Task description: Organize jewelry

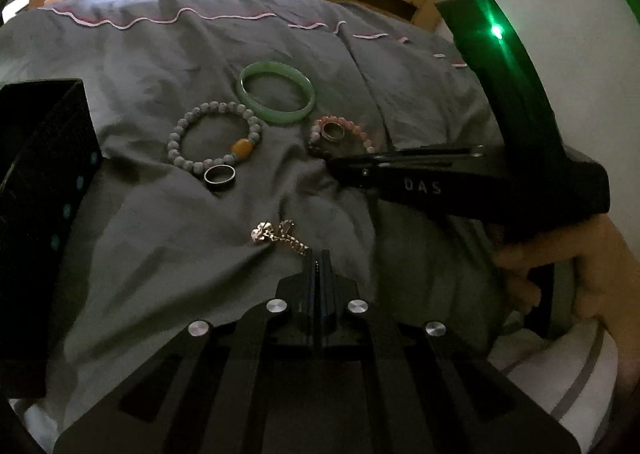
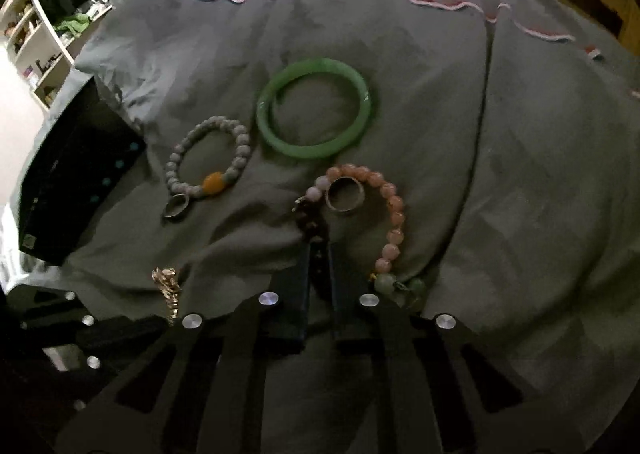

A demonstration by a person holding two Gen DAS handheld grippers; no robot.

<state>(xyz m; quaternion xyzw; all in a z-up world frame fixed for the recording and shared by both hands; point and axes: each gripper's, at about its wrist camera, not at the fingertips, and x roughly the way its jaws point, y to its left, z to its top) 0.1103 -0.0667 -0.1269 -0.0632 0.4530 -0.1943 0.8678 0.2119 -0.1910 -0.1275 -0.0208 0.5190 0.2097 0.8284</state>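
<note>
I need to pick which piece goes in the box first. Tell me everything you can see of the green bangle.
The green bangle is a single solid ring, smooth, glossy, jade-like, with no clasp or beads. It lies flat on the grey bedspread, farthest of the pieces from both grippers. The grey beaded bracelet sits very close beside it; contact is unclear. No gripper touches it.
</note>
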